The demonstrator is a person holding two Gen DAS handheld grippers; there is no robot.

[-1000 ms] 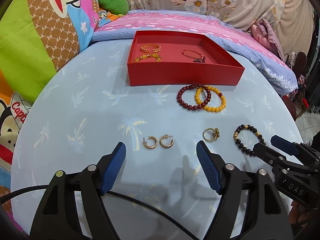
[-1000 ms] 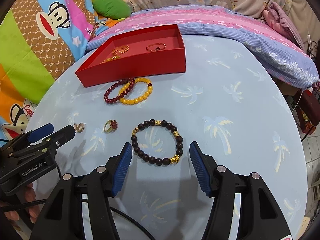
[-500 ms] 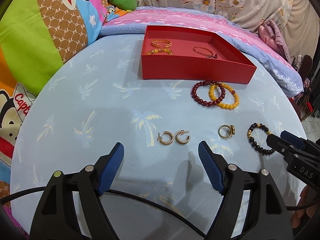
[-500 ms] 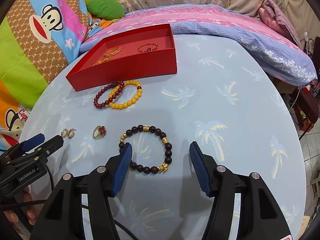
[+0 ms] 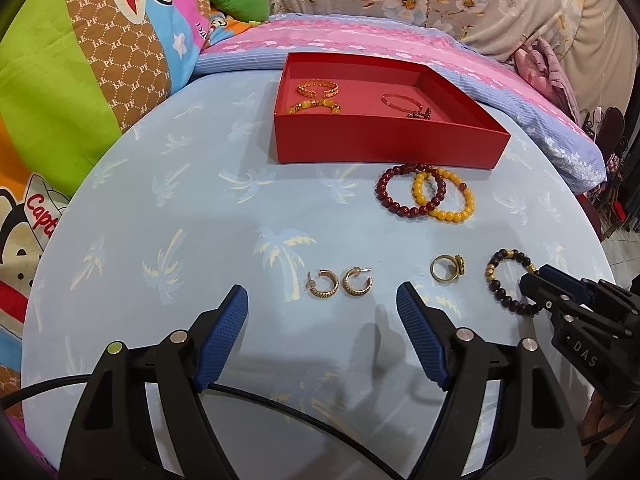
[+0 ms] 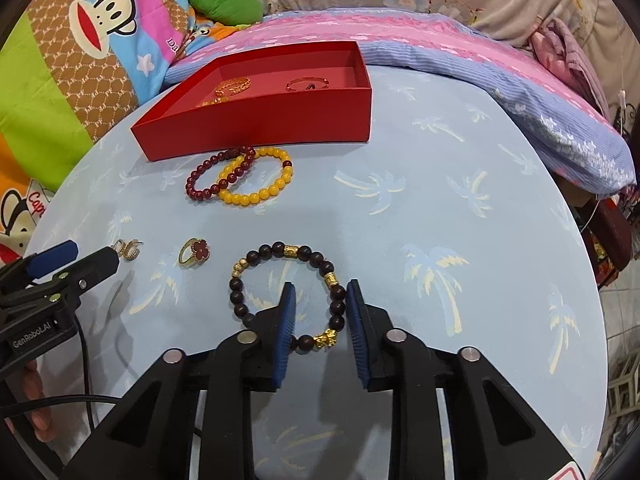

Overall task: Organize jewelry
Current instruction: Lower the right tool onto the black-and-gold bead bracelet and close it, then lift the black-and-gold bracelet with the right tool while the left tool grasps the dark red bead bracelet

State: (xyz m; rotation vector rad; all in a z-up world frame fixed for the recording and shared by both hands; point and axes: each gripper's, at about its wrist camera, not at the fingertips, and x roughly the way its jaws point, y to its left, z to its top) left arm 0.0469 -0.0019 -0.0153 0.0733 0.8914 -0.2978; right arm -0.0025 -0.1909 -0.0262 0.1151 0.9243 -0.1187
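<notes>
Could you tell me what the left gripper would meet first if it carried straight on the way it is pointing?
Most likely the pair of gold hoop earrings, lying on the tablecloth just ahead between the open jaws of the left gripper; depth is uncertain.

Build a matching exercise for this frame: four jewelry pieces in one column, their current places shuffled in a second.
1. gold chain ring
2. hoop earrings
3. dark bead bracelet
4. yellow bead bracelet

A. overlapping the red bead bracelet
B. inside the red box
C. ahead of the open left gripper
D. straddled by the right gripper fingers

Pairs: 1-B, 2-C, 3-D, 4-A
</notes>
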